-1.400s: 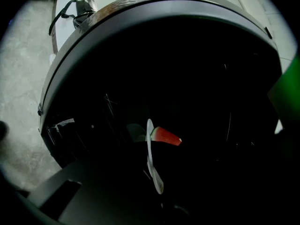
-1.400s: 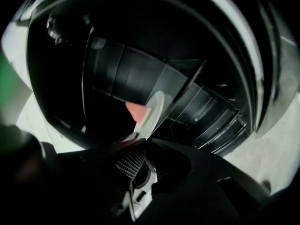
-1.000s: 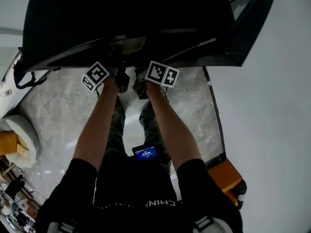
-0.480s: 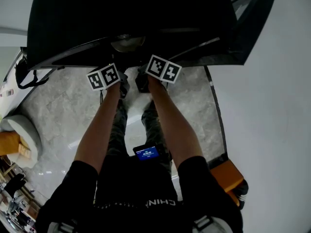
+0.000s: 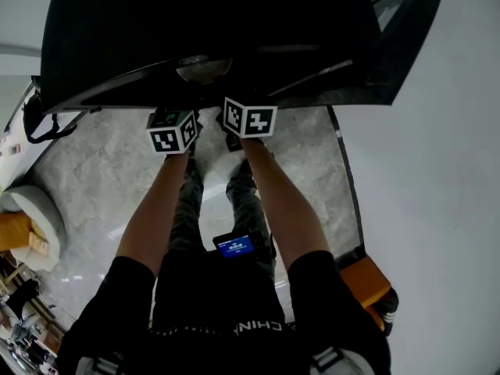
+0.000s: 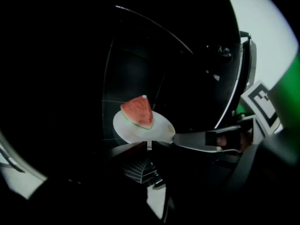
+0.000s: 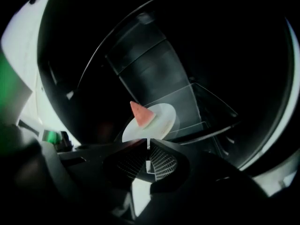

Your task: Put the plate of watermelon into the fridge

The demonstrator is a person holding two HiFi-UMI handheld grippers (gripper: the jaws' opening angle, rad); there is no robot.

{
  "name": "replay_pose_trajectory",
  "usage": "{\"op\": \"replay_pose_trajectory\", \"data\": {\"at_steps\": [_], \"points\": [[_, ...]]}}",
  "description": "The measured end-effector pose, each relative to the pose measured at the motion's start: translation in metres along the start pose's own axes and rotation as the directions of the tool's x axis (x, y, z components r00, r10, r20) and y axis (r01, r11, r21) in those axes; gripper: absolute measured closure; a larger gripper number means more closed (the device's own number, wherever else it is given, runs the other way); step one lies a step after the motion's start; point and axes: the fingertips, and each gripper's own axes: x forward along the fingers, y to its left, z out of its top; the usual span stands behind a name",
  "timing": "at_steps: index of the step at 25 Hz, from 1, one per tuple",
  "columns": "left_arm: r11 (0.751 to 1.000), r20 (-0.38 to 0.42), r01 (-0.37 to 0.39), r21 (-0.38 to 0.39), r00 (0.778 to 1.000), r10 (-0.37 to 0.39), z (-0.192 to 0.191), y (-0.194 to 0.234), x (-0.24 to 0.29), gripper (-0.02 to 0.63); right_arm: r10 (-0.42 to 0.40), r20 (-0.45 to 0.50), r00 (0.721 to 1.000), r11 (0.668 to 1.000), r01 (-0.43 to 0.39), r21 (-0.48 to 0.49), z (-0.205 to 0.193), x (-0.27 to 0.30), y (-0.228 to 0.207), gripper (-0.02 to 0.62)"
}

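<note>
A white plate [image 6: 140, 128] carrying a red watermelon wedge [image 6: 138, 111] sits just past my jaws, inside the dark fridge [image 5: 211, 30]. My left gripper [image 6: 149, 146] is closing, with the plate's near rim in the thin slit between its tips. My right gripper [image 7: 148, 146] is shut on the same near rim of the plate [image 7: 157, 121], further to the right, with the wedge [image 7: 142, 115] beyond it. One of its fingers [image 6: 199, 139] reaches the rim in the left gripper view. From the head view the plate [image 5: 205, 69] is a pale oval above both marker cubes.
A glass shelf [image 7: 204, 109] lies under and beyond the plate inside the fridge. The open fridge door [image 5: 402, 45] stands at the right. Marble floor [image 5: 94, 178] lies below, with a round stool [image 5: 35, 209] at the left and an orange box [image 5: 363, 280] at the right.
Both marker cubes have turned and drawn closer together under the fridge opening. The left one has slid right and a little down. The plate has barely moved.
</note>
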Motion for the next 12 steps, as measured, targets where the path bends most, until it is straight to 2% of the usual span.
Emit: {"op": "replay_pose_trajectory", "data": {"at_steps": [5, 12], "points": [[0.999, -0.025, -0.009, 0.045, 1.0, 0.01, 0.003, 0.007, 0.006, 0.571, -0.03, -0.037, 0.999, 0.991, 0.025, -0.133, 0.002, 0.008, 0.004, 0.568], [0.998, -0.05, 0.035, 0.05, 0.998, -0.032, 0.014, 0.003, 0.027, 0.584, -0.063, -0.032, 0.997, 0.989, 0.058, -0.135, 0.019, 0.02, -0.01, 0.568]]}}
